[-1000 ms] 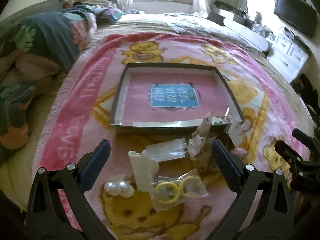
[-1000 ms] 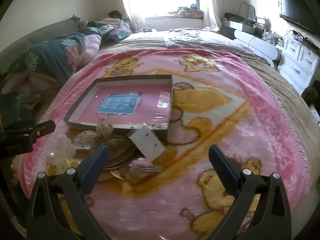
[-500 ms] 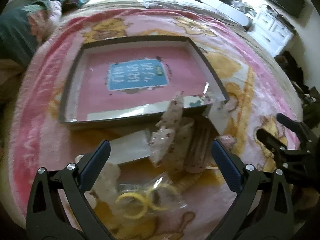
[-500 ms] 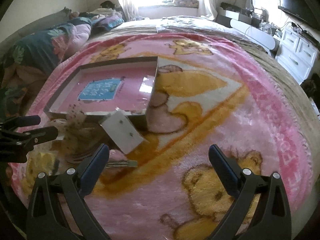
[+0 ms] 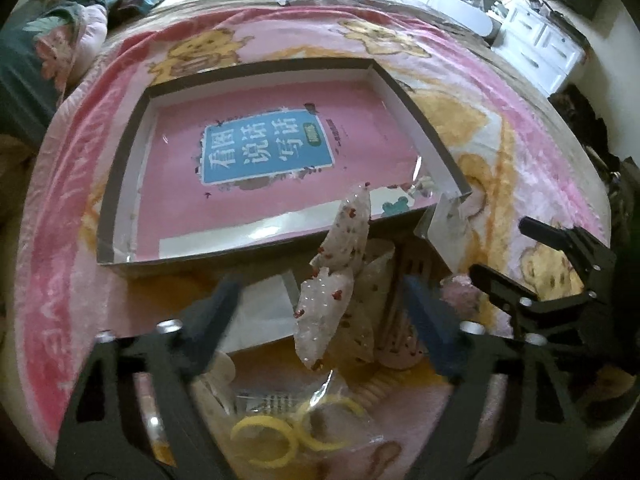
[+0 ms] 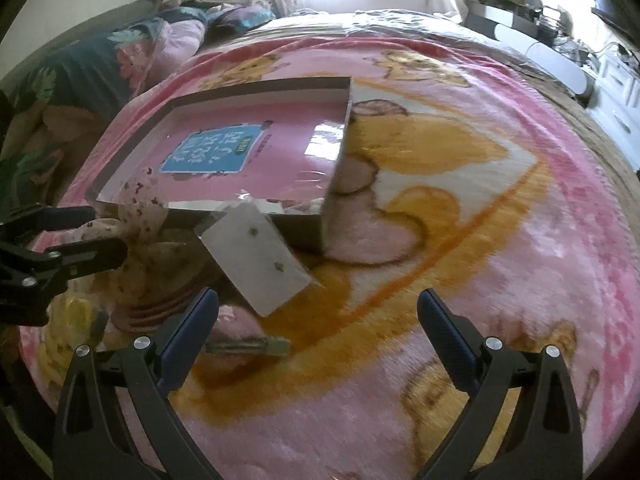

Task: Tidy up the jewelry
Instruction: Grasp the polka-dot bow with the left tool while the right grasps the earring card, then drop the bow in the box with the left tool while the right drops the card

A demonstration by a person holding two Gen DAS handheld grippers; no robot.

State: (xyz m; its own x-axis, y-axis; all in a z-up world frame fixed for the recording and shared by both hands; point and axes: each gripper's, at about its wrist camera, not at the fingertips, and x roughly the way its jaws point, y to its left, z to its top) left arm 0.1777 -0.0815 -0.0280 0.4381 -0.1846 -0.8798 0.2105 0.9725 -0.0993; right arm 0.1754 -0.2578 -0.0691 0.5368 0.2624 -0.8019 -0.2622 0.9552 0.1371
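A shallow grey box (image 5: 120,184) with a pink book lining its bottom lies on the pink blanket; it also shows in the right wrist view (image 6: 328,204). In front of it lies a heap of jewelry: a white bow with red dots (image 5: 336,280), a bag of yellow rings (image 5: 280,432), a white earring card (image 6: 256,256) and a hair clip (image 6: 248,346). My left gripper (image 5: 320,308) is open, its fingers on either side of the bow. My right gripper (image 6: 318,316) is open just below the earring card.
The pink bear blanket (image 6: 480,240) covers a bed. Crumpled bedding (image 6: 80,72) lies at the far left. White drawers (image 5: 548,52) and a dark screen stand at the right wall. Each gripper shows in the other's view, the right one (image 5: 560,280) and the left one (image 6: 52,256).
Both grippers have moved forward and down towards the jewelry heap. The left one has come around the bow; the right one has come close to the earring card.
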